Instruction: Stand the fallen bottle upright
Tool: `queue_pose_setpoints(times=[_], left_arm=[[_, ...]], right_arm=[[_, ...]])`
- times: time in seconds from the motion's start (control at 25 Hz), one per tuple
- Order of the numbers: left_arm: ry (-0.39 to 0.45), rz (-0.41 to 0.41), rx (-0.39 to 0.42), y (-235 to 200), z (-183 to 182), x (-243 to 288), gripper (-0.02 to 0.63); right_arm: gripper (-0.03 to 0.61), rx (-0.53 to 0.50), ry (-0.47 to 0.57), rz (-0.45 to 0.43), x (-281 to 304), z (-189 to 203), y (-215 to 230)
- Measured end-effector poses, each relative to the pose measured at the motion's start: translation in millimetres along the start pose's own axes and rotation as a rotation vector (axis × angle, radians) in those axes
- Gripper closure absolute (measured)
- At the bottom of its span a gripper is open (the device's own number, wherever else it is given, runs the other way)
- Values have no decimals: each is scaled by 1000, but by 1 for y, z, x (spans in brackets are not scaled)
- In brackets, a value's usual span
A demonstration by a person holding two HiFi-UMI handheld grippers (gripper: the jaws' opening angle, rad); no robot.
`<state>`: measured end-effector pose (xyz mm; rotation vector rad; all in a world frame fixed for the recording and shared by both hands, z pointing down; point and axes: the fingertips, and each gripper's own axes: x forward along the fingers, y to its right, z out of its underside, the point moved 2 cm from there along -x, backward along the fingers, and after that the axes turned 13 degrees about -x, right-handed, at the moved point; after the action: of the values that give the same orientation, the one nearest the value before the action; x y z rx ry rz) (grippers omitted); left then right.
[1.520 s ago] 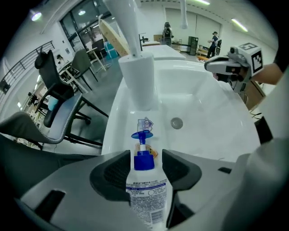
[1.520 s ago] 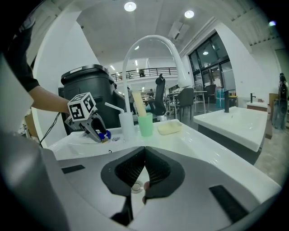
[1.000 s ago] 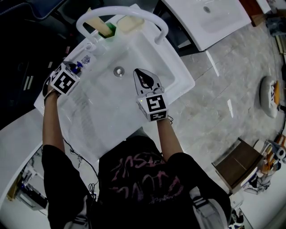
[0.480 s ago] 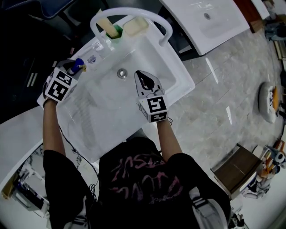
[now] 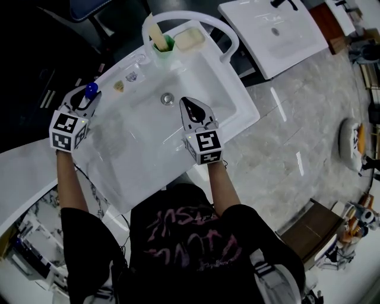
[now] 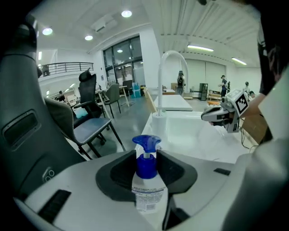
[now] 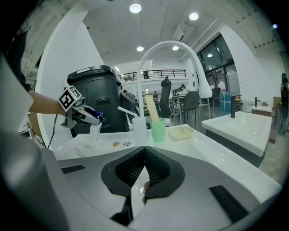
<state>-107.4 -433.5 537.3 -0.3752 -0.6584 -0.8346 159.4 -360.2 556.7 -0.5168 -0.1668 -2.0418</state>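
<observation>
In the left claw (image 6: 146, 157), the bottle (image 6: 147, 196) sits clamped at the neck.

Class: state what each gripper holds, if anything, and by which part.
The left gripper grips the white pump bottle by its blue collar, just below the pump head. The right gripper is shut on nothing.

Round ceiling lights (image 6: 126, 13) are shining overhead, tall windows (image 6: 124, 63) are filling the far wall, and a black office chair (image 6: 88, 85) is standing on the grey glossy floor (image 5: 297, 119).
</observation>
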Motion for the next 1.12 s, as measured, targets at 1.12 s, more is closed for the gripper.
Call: queue_pose_setpoints(times=[1.12], left_arm=[[166, -74, -189, -15, 46, -67, 387]], right_arm=[[565, -78, 13, -12, -29, -17, -48]])
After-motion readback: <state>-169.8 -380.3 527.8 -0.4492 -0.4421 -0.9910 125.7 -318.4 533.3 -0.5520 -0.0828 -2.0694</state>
